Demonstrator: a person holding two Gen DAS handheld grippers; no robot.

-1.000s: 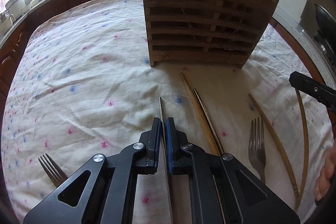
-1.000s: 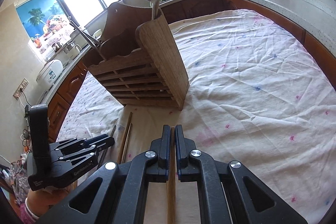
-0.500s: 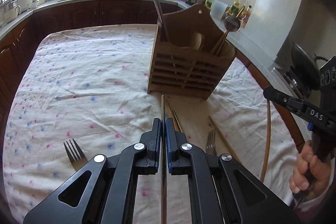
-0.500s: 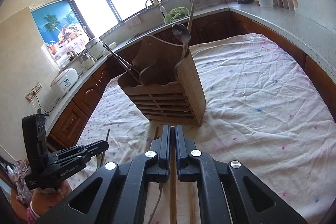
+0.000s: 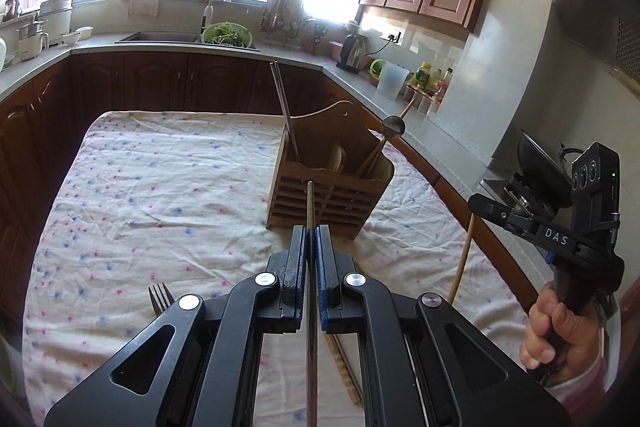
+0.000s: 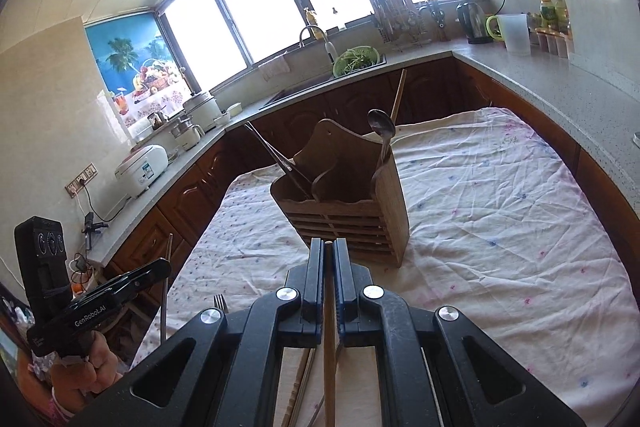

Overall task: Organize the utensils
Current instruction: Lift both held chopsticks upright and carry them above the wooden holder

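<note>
Both tongs clamp tight: left tongs (image 5: 311, 239) on metal chopstick (image 5: 310, 207), right tongs (image 6: 329, 253) on wooden chopstick (image 6: 329, 307).

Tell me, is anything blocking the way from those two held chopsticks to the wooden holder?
Nothing visible. Only bare tablecloth lies between the metal chopstick and the wooden chopstick and the holder.

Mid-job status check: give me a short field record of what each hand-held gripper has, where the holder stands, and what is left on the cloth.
left hand-held gripper: shut on thin metal chopstick, raised above the cloth
right hand-held gripper: shut on light wooden chopstick, raised above the cloth
slatted wooden utensil holder: upright on white floral tablecloth
holder contents: metal chopsticks, metal spoon, wooden chopstick
left on cloth: metal fork, wooden chopsticks under the left gripper
</note>
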